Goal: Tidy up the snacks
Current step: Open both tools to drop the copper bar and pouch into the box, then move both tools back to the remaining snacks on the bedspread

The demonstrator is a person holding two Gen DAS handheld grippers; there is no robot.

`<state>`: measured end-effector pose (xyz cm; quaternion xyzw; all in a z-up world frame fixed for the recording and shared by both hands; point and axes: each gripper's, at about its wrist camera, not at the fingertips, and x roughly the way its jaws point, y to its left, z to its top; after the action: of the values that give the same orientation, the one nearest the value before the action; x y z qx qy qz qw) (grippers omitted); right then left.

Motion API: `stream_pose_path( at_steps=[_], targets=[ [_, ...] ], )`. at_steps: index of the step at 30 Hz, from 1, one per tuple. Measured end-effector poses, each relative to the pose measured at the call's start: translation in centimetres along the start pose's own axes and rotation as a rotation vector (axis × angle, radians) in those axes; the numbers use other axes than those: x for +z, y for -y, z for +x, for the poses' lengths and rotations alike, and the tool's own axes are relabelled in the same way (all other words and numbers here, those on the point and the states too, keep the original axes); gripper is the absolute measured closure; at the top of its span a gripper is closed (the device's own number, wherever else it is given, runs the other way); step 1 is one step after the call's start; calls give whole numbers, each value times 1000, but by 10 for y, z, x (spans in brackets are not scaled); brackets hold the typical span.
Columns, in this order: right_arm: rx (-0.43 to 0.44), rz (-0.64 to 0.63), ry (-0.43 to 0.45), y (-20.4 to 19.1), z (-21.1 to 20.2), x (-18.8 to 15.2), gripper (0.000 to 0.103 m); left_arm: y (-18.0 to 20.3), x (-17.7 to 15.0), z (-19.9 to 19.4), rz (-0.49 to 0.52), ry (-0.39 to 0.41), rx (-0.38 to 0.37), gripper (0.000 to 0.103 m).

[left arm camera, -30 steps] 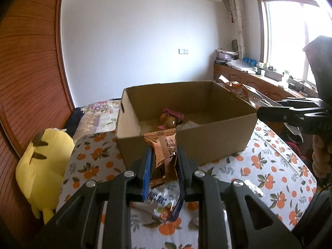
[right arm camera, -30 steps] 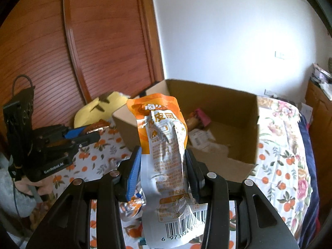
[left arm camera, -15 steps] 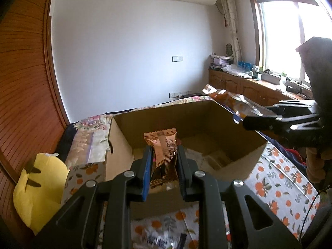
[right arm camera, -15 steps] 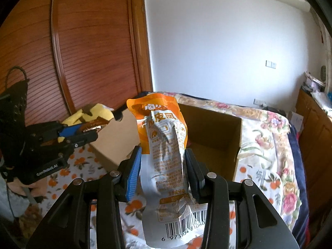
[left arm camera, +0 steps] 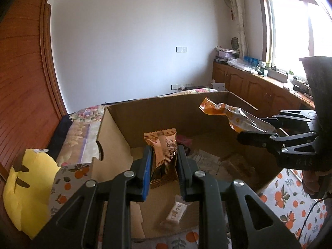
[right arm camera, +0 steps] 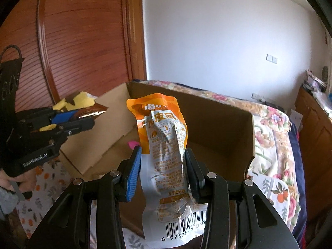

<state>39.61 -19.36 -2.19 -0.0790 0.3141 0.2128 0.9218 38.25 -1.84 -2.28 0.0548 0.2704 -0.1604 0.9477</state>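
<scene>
- left gripper clamped narrow on a brown snack packet — held upright over the cardboard box, near its front-left corner
- right gripper pinched on an orange-and-silver snack pouch, above the box's right side
- small white packet and a pink wrapper already lie inside
- Judgement: lower both past the rim before letting go — release one at a time, aim for bare floor, keep grippers apart
</scene>
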Motion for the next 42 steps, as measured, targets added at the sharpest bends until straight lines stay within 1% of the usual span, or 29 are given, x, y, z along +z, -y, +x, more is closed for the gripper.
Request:
stream_pose_path(
  at_steps=[9, 11, 15, 26, 27, 36, 42],
  targets=[
    [-19, 14, -15, 9, 9, -8, 62, 8, -5, 17, 5, -31, 4, 81],
    [-10, 24, -19, 12, 10, -8, 61, 8, -6, 20, 1, -36, 5, 80],
    [-17, 8, -22, 9, 11, -10, 61, 12, -8, 23, 11, -46, 25, 80],
    [-33, -12, -21, 6, 10, -12, 58, 10, -6, 28, 1, -70, 34, 78],
    [-23, -6, -25, 6, 11, -12, 60, 10, -6, 29, 3, -72, 36, 77],
    [-8, 6, -20, 7, 9, -15, 60, 9, -6, 24, 4, -69, 40, 73],
    [-8, 19, -11, 2, -4, -13, 60, 9, -6, 6, -2, -50, 41, 72]
  ],
)
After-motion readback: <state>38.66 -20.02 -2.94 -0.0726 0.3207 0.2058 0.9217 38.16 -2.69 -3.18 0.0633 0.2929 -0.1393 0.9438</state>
